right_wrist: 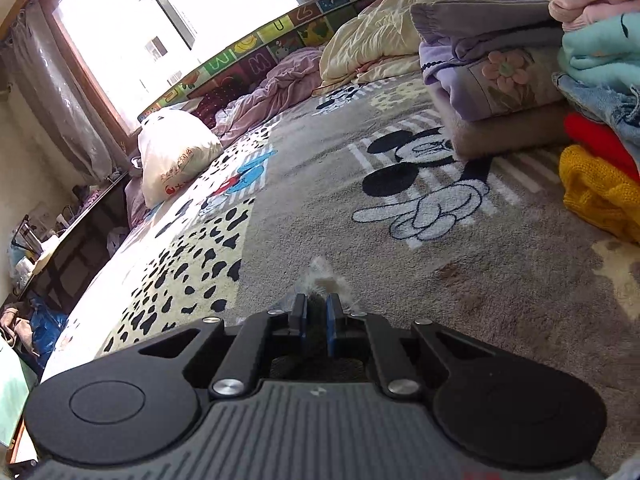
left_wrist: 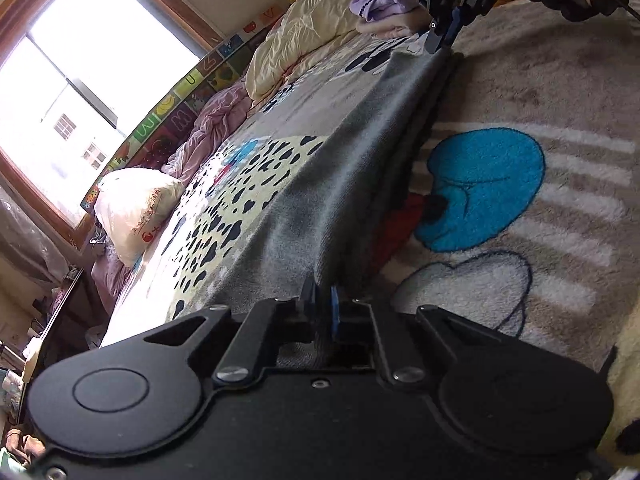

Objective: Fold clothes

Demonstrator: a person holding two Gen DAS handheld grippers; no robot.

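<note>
From the left wrist view, the left gripper (left_wrist: 322, 300) is pinching one end of a dark grey fleece garment (left_wrist: 320, 184), its two fingers closed on the cloth, and the garment is stretching taut in a long band across the bed to the right gripper (left_wrist: 440, 42), which is gripping the far end at the top of the frame. Under the band the plush cartoon-print blanket (left_wrist: 560, 100) is covering the bed, one blue round patch (left_wrist: 484, 188) showing just beside the cloth. Further off, a cream quilted duvet (left_wrist: 312, 36) and a crumpled pink sheet (left_wrist: 212, 128) are lying along the alphabet-tile wall mat (left_wrist: 176, 100), with one white plastic bag (left_wrist: 136, 208) near the window (left_wrist: 92, 60) — nothing is crossing the garment between the two grippers. From the right wrist view, the right gripper (right_wrist: 316, 312) is holding its fingers nearly together on a dark fold, with a pale fluffy tuft (right_wrist: 324, 276) sticking up past the tips. Ahead on the blanket, a stack of folded clothes (right_wrist: 492, 80) is sitting at the right, and beside it one yellow knit piece (right_wrist: 596, 196), one red piece (right_wrist: 596, 140) and one denim piece (right_wrist: 600, 100) are heaped together — all well apart from the gripper.
</note>
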